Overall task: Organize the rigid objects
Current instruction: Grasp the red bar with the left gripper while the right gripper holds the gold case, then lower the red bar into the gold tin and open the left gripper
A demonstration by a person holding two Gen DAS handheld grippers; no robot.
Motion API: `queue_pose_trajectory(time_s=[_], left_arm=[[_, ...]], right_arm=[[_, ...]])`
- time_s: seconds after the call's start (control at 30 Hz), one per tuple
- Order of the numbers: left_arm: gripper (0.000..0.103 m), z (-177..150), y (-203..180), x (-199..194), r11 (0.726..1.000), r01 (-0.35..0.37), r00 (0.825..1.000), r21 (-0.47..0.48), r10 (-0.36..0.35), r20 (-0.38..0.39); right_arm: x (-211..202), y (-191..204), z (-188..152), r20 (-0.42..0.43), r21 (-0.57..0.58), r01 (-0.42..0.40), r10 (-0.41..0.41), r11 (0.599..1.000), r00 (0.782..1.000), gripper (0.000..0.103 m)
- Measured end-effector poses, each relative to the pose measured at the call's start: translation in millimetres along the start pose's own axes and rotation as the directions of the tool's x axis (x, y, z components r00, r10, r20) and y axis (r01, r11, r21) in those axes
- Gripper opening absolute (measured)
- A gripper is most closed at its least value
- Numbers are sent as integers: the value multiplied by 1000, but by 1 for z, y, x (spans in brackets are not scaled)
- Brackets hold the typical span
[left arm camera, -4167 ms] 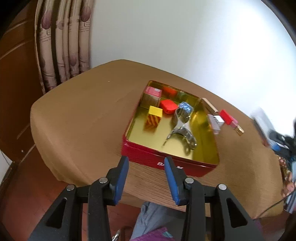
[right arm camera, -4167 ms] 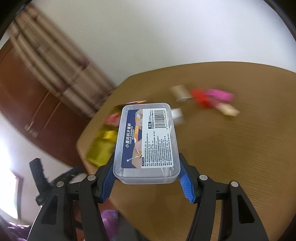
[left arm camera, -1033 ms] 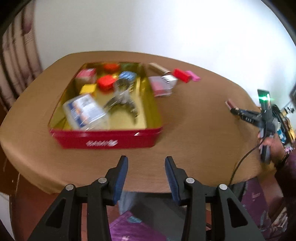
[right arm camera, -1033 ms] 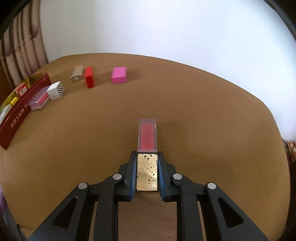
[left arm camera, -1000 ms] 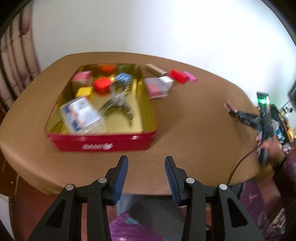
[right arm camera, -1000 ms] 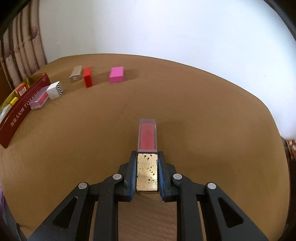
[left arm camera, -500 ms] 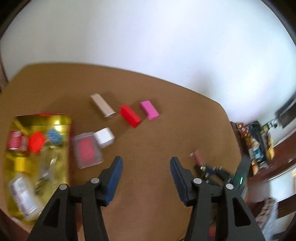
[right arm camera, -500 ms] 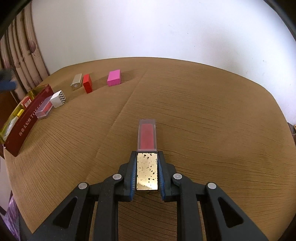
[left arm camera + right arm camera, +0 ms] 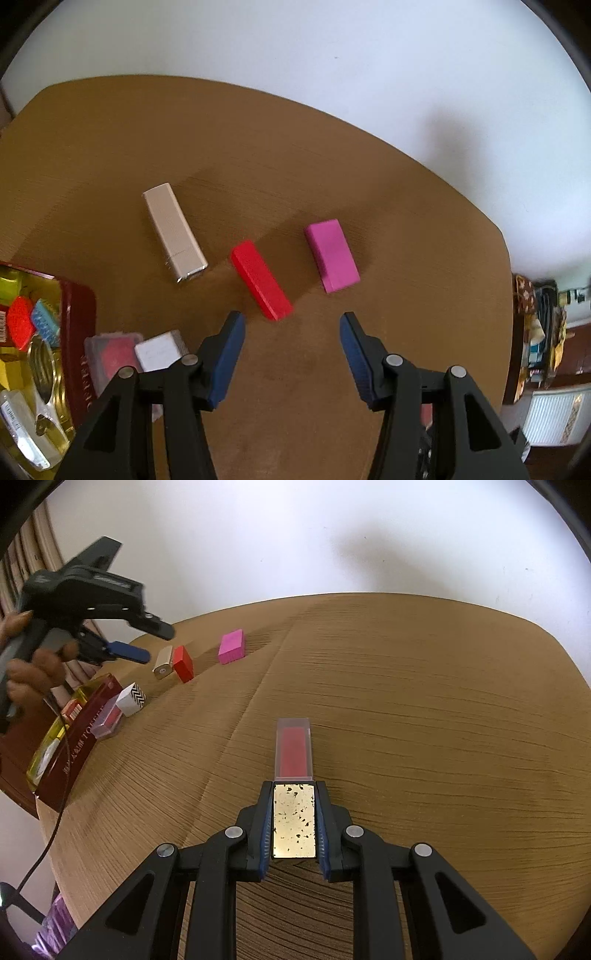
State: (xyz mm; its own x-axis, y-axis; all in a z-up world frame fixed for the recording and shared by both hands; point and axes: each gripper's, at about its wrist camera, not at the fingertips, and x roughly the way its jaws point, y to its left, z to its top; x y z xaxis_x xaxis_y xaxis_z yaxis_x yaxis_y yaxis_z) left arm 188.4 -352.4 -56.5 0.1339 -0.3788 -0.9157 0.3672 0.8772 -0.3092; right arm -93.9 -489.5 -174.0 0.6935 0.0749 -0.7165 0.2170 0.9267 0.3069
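Right wrist view: right claw (image 9: 293,823) clamps lipstick (image 9: 293,753), pointing straight ahead.

a home: curtains (image 9: 22,576), radiator (image 9: 550,417), cloth-covered table (image 9: 406,686).

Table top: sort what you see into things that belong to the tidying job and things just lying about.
Part of the job:
- red tin, already holding small items
- beige case
- red block
- pink block
- zigzag box
- clear case
- lipstick in the right hand-held gripper

Just lying about:
- cluttered shelf
- radiator
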Motion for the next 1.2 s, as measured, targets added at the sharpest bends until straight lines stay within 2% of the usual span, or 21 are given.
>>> queue_pose_trajectory(time_s=[0.1,0.2,0.33,0.37,0.4,0.43,0.57,0.7,0.77,0.83,0.9,1.03,1.1,1.2], left_arm=[[55,7,3,10,999,-29,1000,-17,29,-7],[55,12,8,23,999,-20,999,-43,18,-36],[54,15,14,36,996,-58,998,-63,55,-42],[50,14,16,39,996,-62,997,-68,59,-46],[23,14,18,41,996,-57,997,-75,54,-47],[14,13,21,46,995,-45,997,-91,39,-67],[15,2,24,39,995,-13,999,-98,10,-36],[15,-33,17,9,998,57,998,-37,-57,4],[15,-63,11,-16,994,103,994,25,-104,26],[15,-90,10,-37,991,108,993,76,-112,47],[15,-114,17,-61,986,141,987,87,-147,66],[15,-164,57,-107,986,141,980,89,-151,126],[15,-175,81,-125,989,134,979,62,-142,145],[15,-204,127,-157,996,89,977,-18,-84,195]], right_arm=[[-1,-1,-1,1,6,-11,11,1000,1000,18],[-1,-1,-1,2,9,-14,14,1000,1000,18],[-1,-2,-2,3,8,-12,12,1000,1000,18],[-1,-2,-1,2,8,-12,12,1000,1000,18],[-1,-1,-1,2,6,-10,10,1000,1000,19],[-1,-1,-1,1,5,-9,9,1000,1000,19],[-1,-1,-1,0,5,-7,7,1000,1000,18],[-1,-2,-1,0,5,-5,5,1000,1000,18],[0,-2,0,-1,4,-5,5,1000,1000,17],[1,-2,0,-1,1,-2,2,1000,1000,17],[2,-1,0,-1,-4,4,-4,1000,1000,17],[4,2,0,-3,-16,19,-19,1000,1000,17],[5,5,0,-4,-29,33,-34,999,999,17],[6,8,-1,-4,-43,50,-50,998,999,17]])
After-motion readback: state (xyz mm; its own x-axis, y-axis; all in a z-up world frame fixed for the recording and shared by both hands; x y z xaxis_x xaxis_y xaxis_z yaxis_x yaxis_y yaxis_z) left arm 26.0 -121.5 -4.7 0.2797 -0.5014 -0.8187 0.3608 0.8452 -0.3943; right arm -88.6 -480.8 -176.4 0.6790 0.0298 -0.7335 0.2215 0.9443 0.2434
